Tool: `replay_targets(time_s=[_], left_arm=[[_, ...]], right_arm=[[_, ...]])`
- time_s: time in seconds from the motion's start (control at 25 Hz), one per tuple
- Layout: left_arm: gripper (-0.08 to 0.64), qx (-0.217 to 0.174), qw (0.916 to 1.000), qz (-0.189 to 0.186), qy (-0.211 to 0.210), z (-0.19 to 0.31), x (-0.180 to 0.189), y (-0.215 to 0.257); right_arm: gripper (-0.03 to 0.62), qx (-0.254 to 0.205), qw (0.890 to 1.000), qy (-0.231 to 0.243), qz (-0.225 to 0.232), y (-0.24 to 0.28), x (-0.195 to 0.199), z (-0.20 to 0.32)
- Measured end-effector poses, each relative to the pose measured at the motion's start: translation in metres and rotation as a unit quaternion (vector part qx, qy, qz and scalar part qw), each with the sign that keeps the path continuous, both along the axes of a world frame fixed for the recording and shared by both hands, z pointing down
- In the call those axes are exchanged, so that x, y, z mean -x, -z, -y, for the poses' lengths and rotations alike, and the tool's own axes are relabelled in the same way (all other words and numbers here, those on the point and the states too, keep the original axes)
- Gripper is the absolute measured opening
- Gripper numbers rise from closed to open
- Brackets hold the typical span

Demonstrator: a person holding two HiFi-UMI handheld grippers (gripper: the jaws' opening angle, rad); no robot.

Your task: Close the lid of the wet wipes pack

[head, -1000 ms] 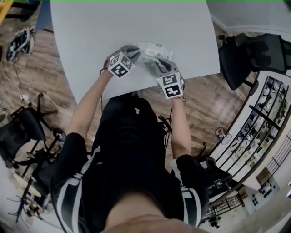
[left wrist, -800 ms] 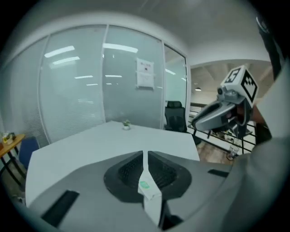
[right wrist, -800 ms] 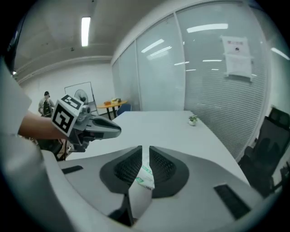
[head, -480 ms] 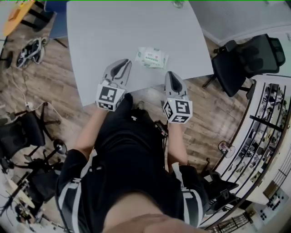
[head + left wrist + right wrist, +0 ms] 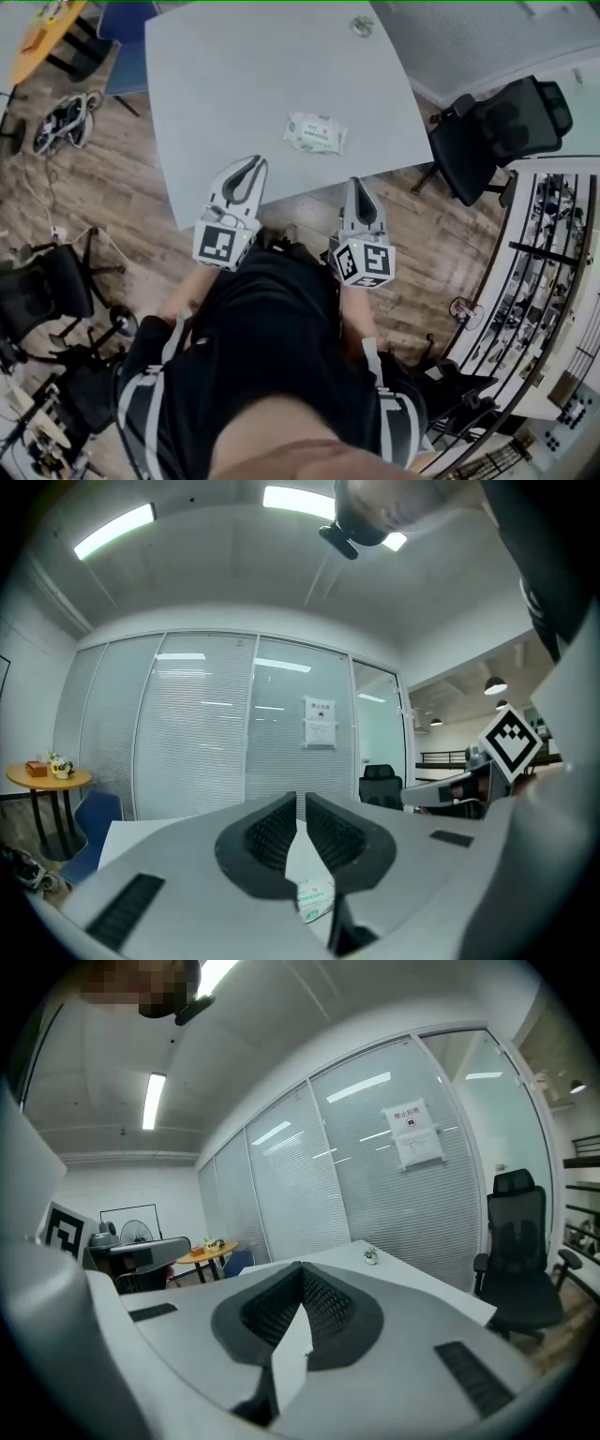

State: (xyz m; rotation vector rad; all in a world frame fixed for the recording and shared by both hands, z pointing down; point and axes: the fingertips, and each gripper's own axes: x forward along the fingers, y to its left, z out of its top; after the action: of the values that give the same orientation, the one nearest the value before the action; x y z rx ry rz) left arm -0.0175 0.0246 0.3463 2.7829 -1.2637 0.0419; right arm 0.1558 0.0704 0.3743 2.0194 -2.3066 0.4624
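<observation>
The wet wipes pack (image 5: 316, 132), white with green print, lies flat on the white table (image 5: 234, 75) near its front edge; its lid is too small to make out. Both grippers hang in the air nearer the person, apart from the pack. My left gripper (image 5: 247, 167) points level toward the table, its jaws together with only a thin slit and nothing between them. The left gripper view shows the left gripper (image 5: 300, 797) with the pack (image 5: 314, 898) below its jaws. My right gripper (image 5: 356, 184) is shut and empty. The right gripper (image 5: 301, 1266) has its tips meeting in the right gripper view.
A black office chair (image 5: 497, 127) stands right of the table, and another dark chair (image 5: 37, 281) at the left on the wood floor. A small potted plant (image 5: 362, 25) sits at the table's far edge. A round wooden table (image 5: 42, 33) is at the upper left.
Both grippers left the pack, rose and drew back toward the person. The pack stays on the table.
</observation>
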Motion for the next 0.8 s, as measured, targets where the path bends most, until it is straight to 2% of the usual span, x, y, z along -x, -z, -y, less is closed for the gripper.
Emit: replay_targets(time_s=[0.36,0.8], left_arm=[[0.048,0.013,0.9996,-0.015,-0.019,-0.003,0.025,-0.006],[0.048,0.018,0.9991,-0.021,-0.031,-0.006,0.026,-0.011]], right_arm=[[0.021,-0.003,1.0,-0.004,-0.008,-0.002,0.035,-0.01],[0.021,-0.003,1.0,-0.016,-0.006,-0.003,0.037,-0.017]])
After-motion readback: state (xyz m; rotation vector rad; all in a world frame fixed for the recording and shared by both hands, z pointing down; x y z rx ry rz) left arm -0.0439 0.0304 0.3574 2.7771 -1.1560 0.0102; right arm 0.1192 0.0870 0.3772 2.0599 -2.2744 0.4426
